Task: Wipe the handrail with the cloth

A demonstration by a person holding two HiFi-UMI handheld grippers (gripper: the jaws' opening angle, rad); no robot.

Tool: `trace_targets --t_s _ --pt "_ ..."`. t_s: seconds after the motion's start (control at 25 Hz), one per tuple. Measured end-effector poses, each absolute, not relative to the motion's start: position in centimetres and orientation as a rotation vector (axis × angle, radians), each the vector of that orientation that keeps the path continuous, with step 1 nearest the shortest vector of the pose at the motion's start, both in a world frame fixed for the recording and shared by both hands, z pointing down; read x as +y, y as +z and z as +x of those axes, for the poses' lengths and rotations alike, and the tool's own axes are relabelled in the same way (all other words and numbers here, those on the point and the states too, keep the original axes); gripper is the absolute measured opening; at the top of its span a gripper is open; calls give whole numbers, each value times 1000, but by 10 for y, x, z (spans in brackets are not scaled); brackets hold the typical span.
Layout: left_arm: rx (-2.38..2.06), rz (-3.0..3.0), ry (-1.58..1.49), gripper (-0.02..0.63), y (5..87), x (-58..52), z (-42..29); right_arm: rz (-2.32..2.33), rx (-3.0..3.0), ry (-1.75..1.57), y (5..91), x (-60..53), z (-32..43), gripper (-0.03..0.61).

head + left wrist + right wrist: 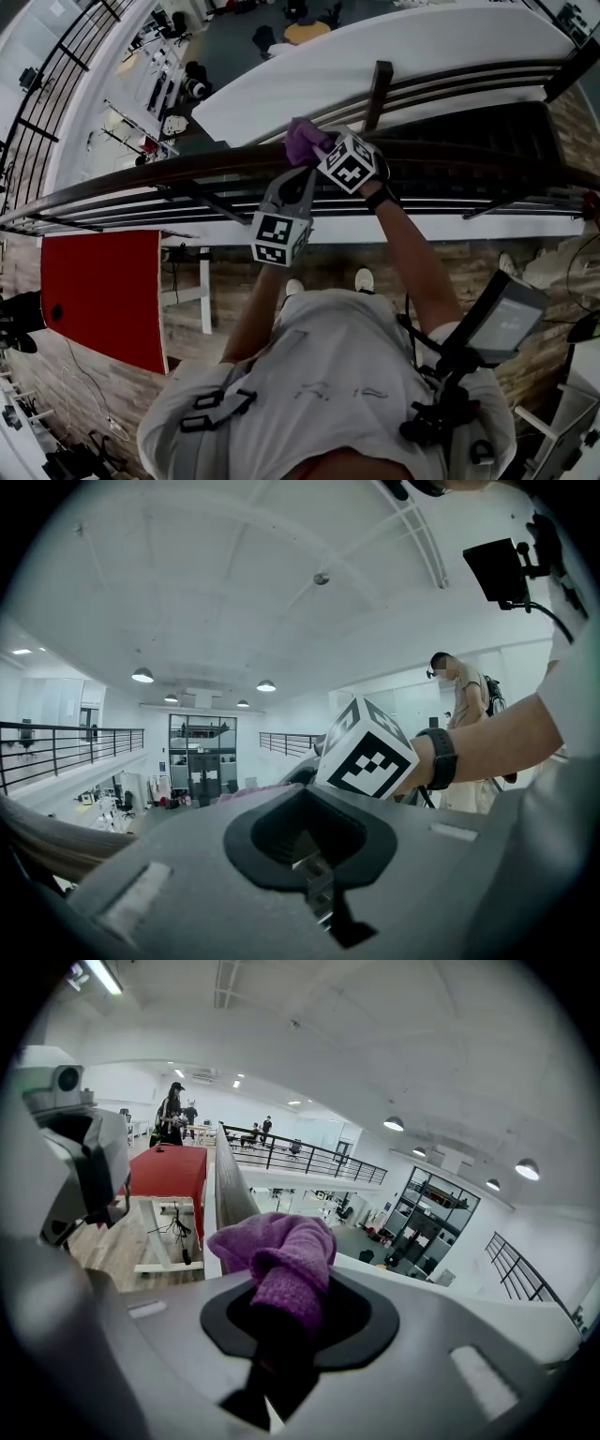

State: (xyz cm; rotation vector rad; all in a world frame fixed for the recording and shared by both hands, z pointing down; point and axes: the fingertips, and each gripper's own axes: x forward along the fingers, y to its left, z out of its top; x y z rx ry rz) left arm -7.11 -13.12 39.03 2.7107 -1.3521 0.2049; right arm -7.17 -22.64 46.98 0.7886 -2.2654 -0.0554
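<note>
Handrail (169,171): dark, running left to right along the balcony edge. Left gripper (298,180): jaws together on nothing, held on the person's side of the rail, just beside the right one. Purple cloth (302,141): bunched at the rail top and clamped in the right gripper (323,152). A good stroke probably needs the wad pressed firmly down and drawn lengthwise, with the left gripper kept out of its path.

Handrail (141,183) free leftward; post (379,94) just right

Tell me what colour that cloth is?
Purple. The cloth shows best in the right gripper view.
</note>
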Motion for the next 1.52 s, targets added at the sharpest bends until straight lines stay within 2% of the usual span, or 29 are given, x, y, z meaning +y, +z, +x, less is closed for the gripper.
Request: trace_targets --t_s 0.76,1.2,1.52 --pt "-1186 2808 257 0 392 -142 -10 871 -2242 12 467 -214 1 100" --pt "-995 2899 268 0 391 -143 60 1216 -2117 148 464 -207 170 100" --pt "-805 2974 278 1 381 -127 133 1368 -2078 239 463 -196 240 100"
